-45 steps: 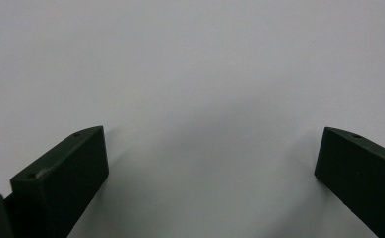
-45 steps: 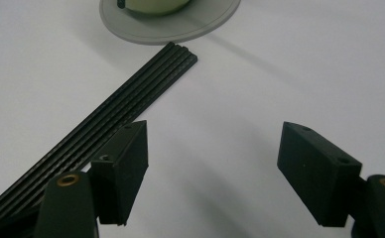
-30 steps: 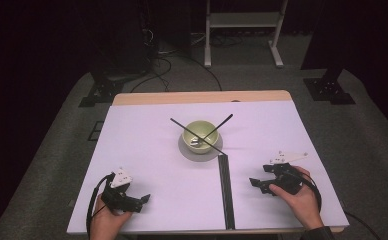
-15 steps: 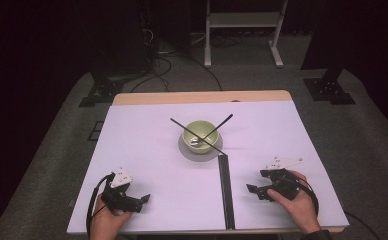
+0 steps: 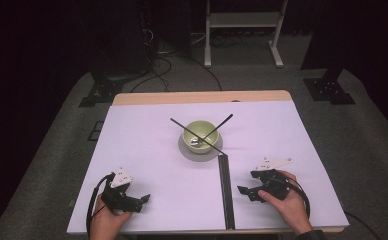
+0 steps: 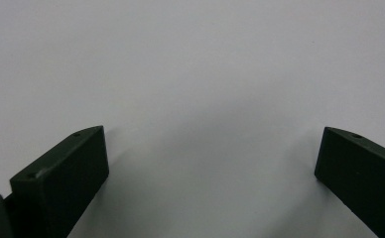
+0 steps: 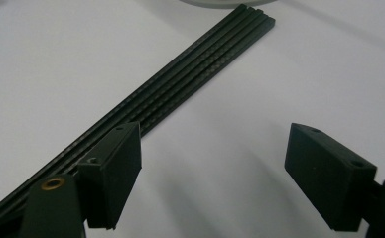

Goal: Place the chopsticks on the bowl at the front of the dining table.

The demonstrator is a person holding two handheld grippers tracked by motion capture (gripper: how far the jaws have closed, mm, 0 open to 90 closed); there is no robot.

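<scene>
1. Right gripper (image 5: 244, 190), jaws spread wide and empty, hovers just right of the black rods (image 5: 226, 190) bundled on the table (image 5: 147, 150).
2. Rods look light, stiff and slick (probably rolling apart); pinch one mid-length.

No readable text, labels, brands, numbers or signs in any view. White tabletop (image 5: 147, 150) blank. Green bowl (image 5: 200, 134) unmarked. Black ribbed strip (image 7: 180, 84) plain, no print. Jaw blocks of left hand-held gripper (image 6: 210, 163) and right hand-held gripper (image 7: 213, 171) bare black, screw holes only.
</scene>
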